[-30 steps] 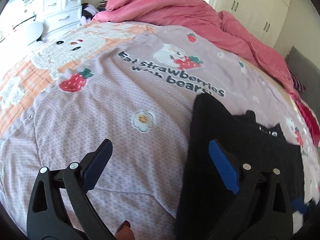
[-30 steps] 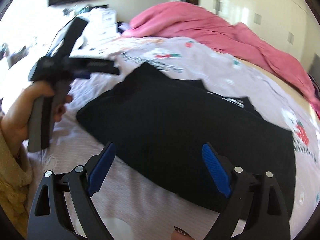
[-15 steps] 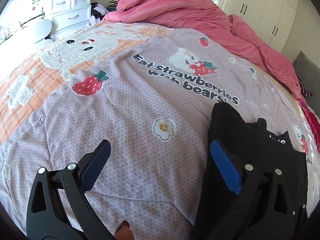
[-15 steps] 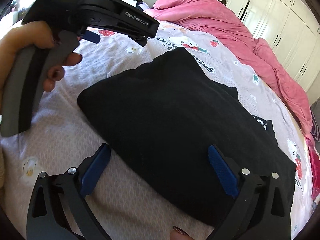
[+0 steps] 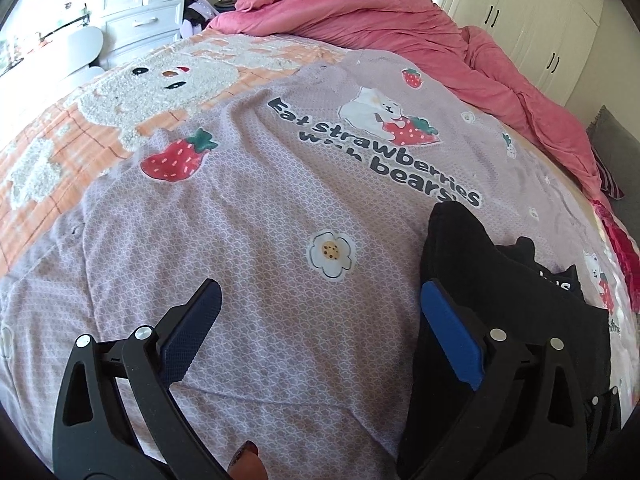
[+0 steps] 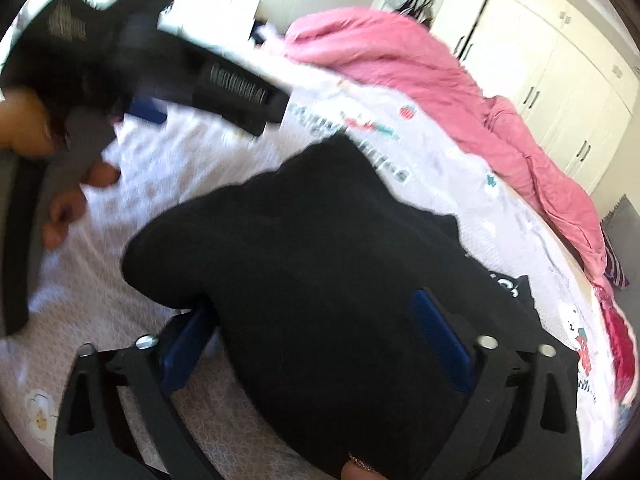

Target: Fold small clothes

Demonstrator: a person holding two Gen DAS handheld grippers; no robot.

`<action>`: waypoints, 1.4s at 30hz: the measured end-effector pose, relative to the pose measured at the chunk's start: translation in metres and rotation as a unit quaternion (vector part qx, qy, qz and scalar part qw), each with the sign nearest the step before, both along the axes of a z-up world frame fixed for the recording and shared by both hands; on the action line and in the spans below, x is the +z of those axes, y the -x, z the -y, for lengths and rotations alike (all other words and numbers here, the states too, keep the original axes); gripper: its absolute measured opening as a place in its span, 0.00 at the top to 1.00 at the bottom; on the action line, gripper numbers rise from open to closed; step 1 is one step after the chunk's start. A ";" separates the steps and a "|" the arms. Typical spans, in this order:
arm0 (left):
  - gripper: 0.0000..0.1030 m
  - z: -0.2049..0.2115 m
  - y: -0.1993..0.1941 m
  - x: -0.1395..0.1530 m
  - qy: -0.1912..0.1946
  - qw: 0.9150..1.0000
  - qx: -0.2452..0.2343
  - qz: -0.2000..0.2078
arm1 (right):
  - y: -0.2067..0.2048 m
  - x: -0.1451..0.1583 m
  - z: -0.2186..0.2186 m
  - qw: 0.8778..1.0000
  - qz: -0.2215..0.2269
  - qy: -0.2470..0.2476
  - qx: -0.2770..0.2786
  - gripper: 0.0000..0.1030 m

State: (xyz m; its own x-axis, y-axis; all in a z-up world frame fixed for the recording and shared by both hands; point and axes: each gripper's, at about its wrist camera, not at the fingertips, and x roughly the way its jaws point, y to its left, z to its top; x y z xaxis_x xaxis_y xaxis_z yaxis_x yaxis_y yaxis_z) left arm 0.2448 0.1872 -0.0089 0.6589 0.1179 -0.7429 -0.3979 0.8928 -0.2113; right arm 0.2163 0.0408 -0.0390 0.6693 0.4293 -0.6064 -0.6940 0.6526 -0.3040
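Black garment (image 6: 320, 264); lilac strawberry-and-bear bedspread (image 5: 248, 208); pink duvet (image 5: 380, 12).

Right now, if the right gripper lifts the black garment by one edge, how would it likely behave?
The black garment would probably drape and sag: it lies in soft rounded folds on the printed bedspread. It looks light, so it may slide rather than resist. The open right gripper would likely bunch it.

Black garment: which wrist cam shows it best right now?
Right wrist view. The black garment fills the middle of that frame, with its near, left and far edges visible on the bedspread, though motion blurs it. The left wrist view catches only its left part at the frame's right, partly behind a finger.
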 end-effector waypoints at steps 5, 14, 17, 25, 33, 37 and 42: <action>0.09 0.009 -0.005 -0.002 0.075 0.997 -0.028 0.020 | 0.008 0.019 0.024 0.998 0.006 -0.069 0.012 0.87; 0.09 0.040 -0.030 -0.011 0.219 0.972 -0.083 0.034 | 0.014 0.027 0.042 0.996 0.008 -0.085 0.026 0.92; 0.09 0.051 -0.038 -0.016 0.241 0.965 -0.096 0.028 | 0.016 0.028 0.051 0.995 0.011 -0.092 0.025 0.92; 0.65 0.076 -0.043 -0.011 0.229 0.966 -0.121 0.021 | 0.017 0.033 0.077 0.991 0.003 -0.130 0.016 0.93; 0.86 0.102 -0.027 0.028 0.183 0.970 -0.143 0.067 | 0.017 0.043 0.102 0.985 0.008 -0.172 0.007 0.93; 0.86 0.124 -0.027 0.046 0.178 0.968 -0.158 0.081 | 0.019 0.049 0.126 0.982 0.011 -0.190 -0.009 0.93; 0.86 0.159 -0.030 0.062 0.164 0.967 -0.176 0.088 | 0.013 0.055 0.159 0.973 -0.003 -0.226 -0.039 0.93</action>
State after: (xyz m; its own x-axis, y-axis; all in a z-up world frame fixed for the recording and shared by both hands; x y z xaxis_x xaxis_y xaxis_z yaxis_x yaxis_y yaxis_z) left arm 0.2744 0.0282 0.0534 0.7346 -0.3592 -0.5756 -0.0143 0.8399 -0.5425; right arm 0.2028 -0.1181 0.0156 0.7076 0.6008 -0.3720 -0.6374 0.7699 0.0313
